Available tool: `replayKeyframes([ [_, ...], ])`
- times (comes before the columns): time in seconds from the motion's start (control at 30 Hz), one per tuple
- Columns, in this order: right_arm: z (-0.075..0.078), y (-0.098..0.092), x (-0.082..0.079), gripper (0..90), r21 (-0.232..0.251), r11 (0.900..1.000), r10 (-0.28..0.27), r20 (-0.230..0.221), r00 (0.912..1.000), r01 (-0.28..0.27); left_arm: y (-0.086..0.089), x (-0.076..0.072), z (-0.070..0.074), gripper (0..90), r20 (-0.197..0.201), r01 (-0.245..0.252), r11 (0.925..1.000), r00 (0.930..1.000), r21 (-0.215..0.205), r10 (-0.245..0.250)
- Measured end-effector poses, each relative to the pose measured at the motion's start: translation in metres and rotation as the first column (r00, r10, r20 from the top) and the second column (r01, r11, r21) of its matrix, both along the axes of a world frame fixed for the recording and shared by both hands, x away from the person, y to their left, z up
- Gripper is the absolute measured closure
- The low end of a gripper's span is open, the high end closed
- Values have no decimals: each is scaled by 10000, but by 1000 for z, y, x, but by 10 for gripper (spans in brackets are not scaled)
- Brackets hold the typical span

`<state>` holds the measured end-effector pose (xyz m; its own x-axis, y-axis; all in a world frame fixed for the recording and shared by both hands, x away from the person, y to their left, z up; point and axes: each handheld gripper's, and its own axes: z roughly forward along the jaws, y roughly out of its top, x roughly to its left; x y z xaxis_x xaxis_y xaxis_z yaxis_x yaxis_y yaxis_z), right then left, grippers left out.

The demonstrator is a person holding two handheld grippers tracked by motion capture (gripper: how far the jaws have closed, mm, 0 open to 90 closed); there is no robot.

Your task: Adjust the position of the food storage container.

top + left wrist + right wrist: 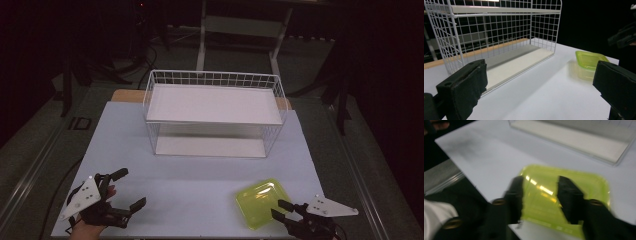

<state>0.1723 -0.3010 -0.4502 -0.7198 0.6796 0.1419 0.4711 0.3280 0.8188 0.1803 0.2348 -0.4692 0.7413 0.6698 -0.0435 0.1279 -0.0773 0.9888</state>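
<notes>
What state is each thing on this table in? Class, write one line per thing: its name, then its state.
Green container: upright on the table, near edge between the right gripper's jaws.
Wire rack: standing, both shelves bare.
Left gripper: open, holding nothing.
Right gripper: jaws partly closed around the container's edge, grip unclear.

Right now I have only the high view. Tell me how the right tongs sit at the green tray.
Observer: In the right gripper view the right tongs hang over the near edge of the green tray, with an open gap between them and nothing pinched. The picture is blurred.
Operator: Now report the left tongs.
Observer: In the left gripper view the left tongs stand wide apart with nothing between them.
</notes>
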Motion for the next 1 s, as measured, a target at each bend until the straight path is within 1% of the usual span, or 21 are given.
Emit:
replayKeyframes([
  [0.03,-2,0,-1,706,-85,10000,-9,-38,10000,8,0,0,0,0,-5,-12,10000,10000,-10,12],
  [0.1,-7,-1,-1,787,-500,9987,87,-201,9998,-97,1,0,0,0,-20,-44,10000,10000,-15,44],
  [0.13,-9,-1,-2,829,-585,9981,149,-257,9996,-164,2,1,-1,0,-23,-63,10000,10000,-26,63],
  [0.17,-12,-1,-2,857,-647,9974,282,-406,9988,-308,2,0,-1,0,-31,-74,10000,10000,-23,74],
  [0.23,-16,0,-3,896,-903,9952,343,-529,9980,-390,2,0,-1,0,-8,-78,10000,10000,22,78],
  [0.27,-19,0,-3,898,-961,9941,443,-600,9972,-500,1,0,-1,0,-5,-69,10000,10000,51,69],
  [0.33,-24,1,-5,899,-1297,9892,609,-657,9960,-690,1,0,-1,0,16,-77,9999,10000,133,77],
  [0.4,-27,2,-5,899,-1441,9860,733,-739,9946,-834,0,1,-1,0,19,-46,9999,10000,118,46],
  [0.53,-31,5,-5,899,-1623,9824,805,-797,9936,-926,-2,1,-2,0,12,-8,9999,10000,166,8],
  [0.63,-36,9,-2,900,-1882,9769,859,-894,9923,-1016,-2,1,-2,0,11,19,9999,10000,162,-19],
  [0.7,-36,10,1,900,-1797,9776,945,-908,9914,-1096,-2,1,-2,0,20,1,9999,10000,154,-1],
  [0.9,-36,17,7,900,-1913,9743,1044,-851,9909,-1190,-1,1,-2,0,13,-14,9999,10000,144,14],
  [0.93,-36,18,8,900,-1941,9735,1066,-834,9908,-1211,-1,1,-2,0,13,-14,9999,10000,144,14],
  [0.97,-35,21,11,900,-2062,9701,1130,-830,9901,-1280,-1,1,-2,0,47,16,9999,10000,164,-16],
  [1.0,-35,23,12,900,-2065,9698,1151,-814,9900,-1297,-2,0,-2,0,57,27,9999,10000,161,-28],
])
